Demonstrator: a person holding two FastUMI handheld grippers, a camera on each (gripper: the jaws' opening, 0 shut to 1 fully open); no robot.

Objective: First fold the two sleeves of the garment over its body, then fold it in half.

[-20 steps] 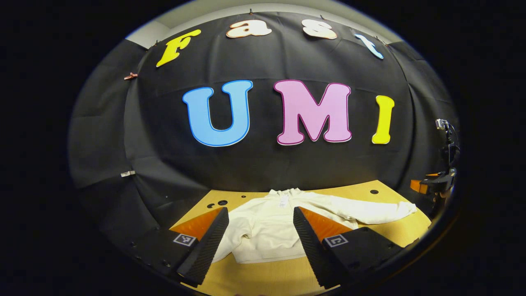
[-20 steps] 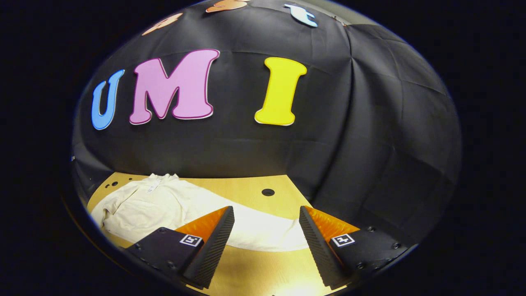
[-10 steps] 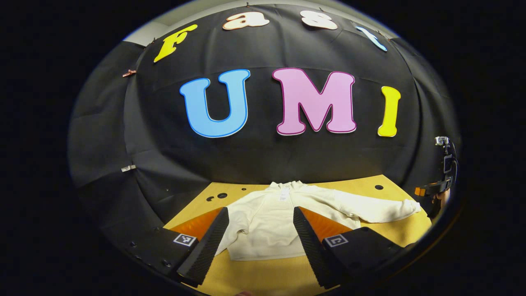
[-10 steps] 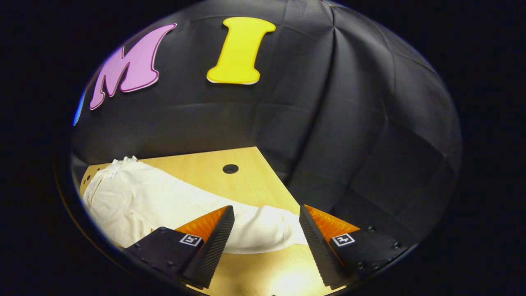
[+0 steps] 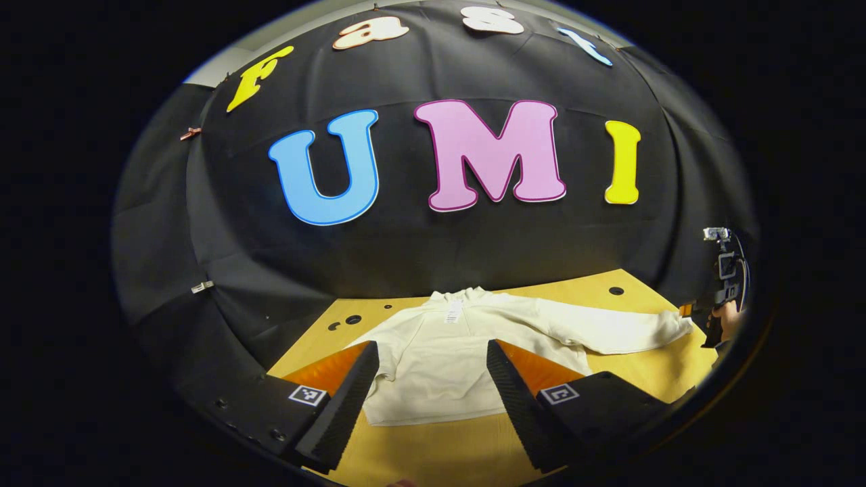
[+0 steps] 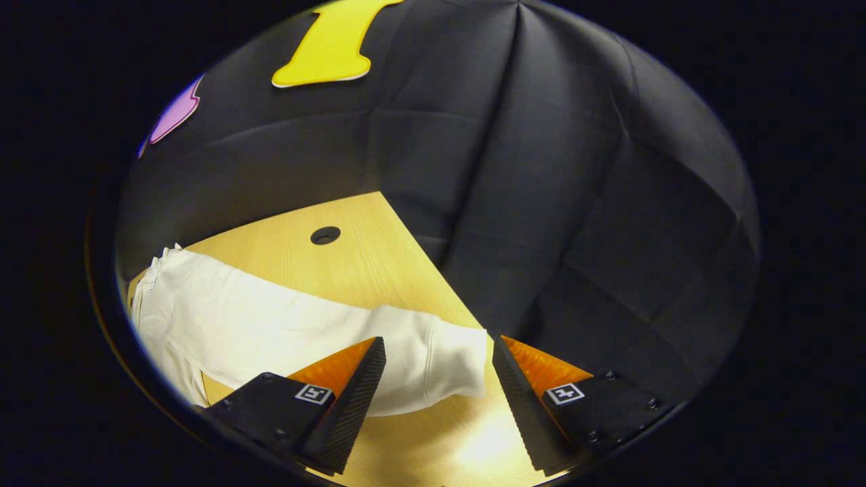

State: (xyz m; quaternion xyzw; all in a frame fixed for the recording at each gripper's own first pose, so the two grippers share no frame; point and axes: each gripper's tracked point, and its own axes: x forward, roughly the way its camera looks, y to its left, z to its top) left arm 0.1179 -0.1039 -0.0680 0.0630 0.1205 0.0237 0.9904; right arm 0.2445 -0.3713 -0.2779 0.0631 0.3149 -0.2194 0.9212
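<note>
A cream hooded garment [image 5: 440, 365] lies flat on the wooden table [image 5: 629, 368], collar toward the wall. One sleeve [image 5: 609, 331] stretches out to the right, its cuff [image 5: 673, 326] near the table's right edge. My left gripper [image 5: 431, 346] is open above the table in front of the garment's hem, nothing held. One left finger hides part of the garment's left side. My right gripper [image 6: 438, 341] is open, its fingers standing either side of the cuff [image 6: 450, 358] without pressing on it. That gripper [image 5: 697, 312] and the hand holding it appear at the far right of the left gripper view.
The black cloth wall closes the table's back and right side [image 6: 541, 223]. Small round holes [image 6: 325, 235] mark the tabletop behind the sleeve, with more near the back left [image 5: 352, 319]. Bare wood lies in front of the hem [image 5: 433, 453].
My right gripper has come forward and lower toward the end of the sleeve, so the cuff now sits between its open fingers. The left gripper has shifted only slightly.
</note>
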